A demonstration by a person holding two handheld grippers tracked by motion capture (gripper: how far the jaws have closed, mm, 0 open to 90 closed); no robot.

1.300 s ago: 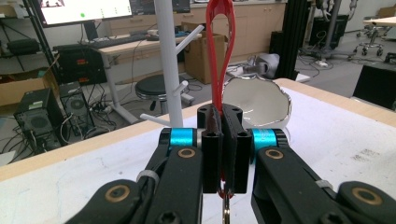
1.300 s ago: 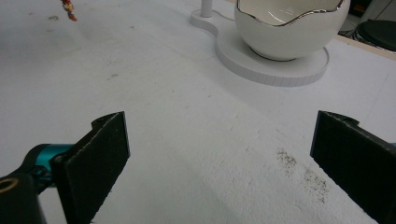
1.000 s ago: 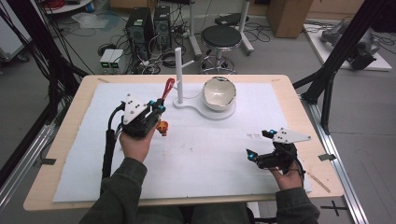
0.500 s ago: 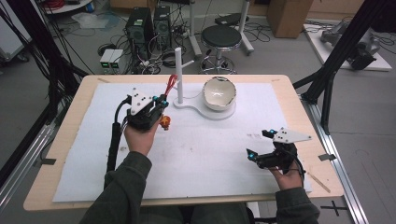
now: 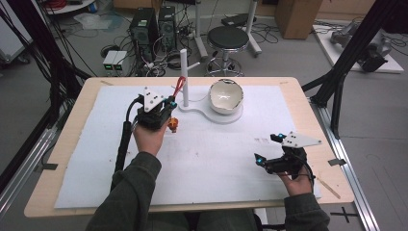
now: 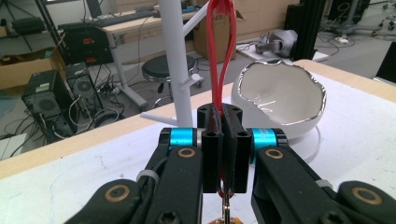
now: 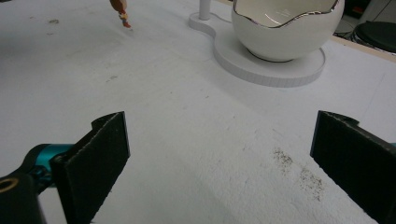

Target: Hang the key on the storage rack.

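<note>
Red strap (image 6: 219, 56) pinched between left gripper (image 6: 222, 140) jaws, apparently upright.

A glossy red plastic-looking strap loop (image 6: 219, 51), a shiny white ceramic egg-shaped bowl with a silvery rim (image 6: 280, 100), and a matt white mat (image 5: 211, 159) on a pale wooden table (image 5: 82, 103).

The left tongs (image 5: 169, 107) sit left of centre in the high view, forearm reaching up from the bottom edge, jaws pressed together. The right tongs (image 5: 267, 150) rest at lower right, held low in the hand, jaws spread wide apart.
</note>
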